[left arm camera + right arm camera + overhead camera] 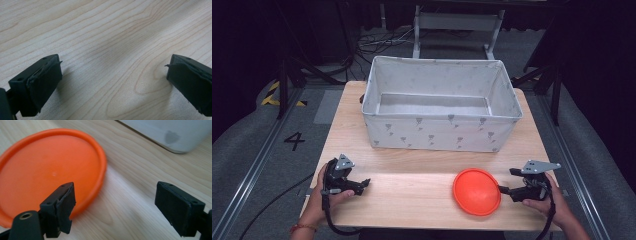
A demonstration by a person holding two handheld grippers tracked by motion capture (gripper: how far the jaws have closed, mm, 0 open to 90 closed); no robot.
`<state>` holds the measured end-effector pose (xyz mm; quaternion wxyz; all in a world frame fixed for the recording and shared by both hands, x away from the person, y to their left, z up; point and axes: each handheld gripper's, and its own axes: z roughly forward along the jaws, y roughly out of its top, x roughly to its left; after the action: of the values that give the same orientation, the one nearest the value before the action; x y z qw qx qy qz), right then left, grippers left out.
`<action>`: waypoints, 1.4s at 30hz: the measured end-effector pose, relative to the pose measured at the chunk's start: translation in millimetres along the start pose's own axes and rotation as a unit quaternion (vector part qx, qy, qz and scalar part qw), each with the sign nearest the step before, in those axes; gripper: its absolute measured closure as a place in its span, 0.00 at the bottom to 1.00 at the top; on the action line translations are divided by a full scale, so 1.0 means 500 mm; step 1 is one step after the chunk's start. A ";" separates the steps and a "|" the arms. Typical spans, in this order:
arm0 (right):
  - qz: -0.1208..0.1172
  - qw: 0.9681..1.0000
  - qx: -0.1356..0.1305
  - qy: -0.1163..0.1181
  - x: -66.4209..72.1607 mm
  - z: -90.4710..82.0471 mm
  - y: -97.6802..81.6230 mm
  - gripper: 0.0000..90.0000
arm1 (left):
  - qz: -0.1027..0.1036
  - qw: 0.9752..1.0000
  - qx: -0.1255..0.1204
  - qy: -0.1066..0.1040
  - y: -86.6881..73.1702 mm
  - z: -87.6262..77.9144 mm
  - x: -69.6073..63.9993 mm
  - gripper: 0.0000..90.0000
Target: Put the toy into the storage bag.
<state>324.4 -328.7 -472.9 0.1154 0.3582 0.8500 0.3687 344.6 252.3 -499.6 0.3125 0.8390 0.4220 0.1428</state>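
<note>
We judge the work barely begun: the orange plate lies near the desk's front right edge, outside the empty fabric bin. Our right gripper reaches toward it, jaws spread, gripping nothing; the left gripper rests spread too. We read a "4" on the floor.

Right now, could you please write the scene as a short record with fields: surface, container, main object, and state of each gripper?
surface: light wooden table
container: grey fabric bin with small printed shapes, far side of table, looks empty
main object: flat round orange plastic disc, lying on the table, near right
left gripper: open, over bare wood
right gripper: open, one of its fingers over the disc rim, nothing gripped
</note>
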 end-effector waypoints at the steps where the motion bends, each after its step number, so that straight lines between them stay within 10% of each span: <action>1: -0.004 1.000 -0.003 0.000 0.007 0.005 0.005 0.20 | -0.002 1.000 0.002 -0.001 0.000 0.000 0.000 0.00; 10: -0.016 0.999 0.038 0.031 0.031 0.071 0.006 0.18 | -0.001 1.000 0.000 0.000 0.000 0.000 0.000 0.00; 27: -0.046 0.997 0.036 0.052 0.059 0.109 0.036 0.16 | -0.002 1.000 0.000 0.000 0.000 0.000 0.000 0.01; 42: 0.004 0.997 0.022 0.071 0.015 0.090 0.066 0.77 | -0.001 1.000 0.000 0.000 0.000 0.000 0.000 0.01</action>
<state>357.2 -283.5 -480.3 0.0455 0.3367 0.8627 0.3744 344.5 252.4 -499.6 0.3124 0.8385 0.4230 0.1425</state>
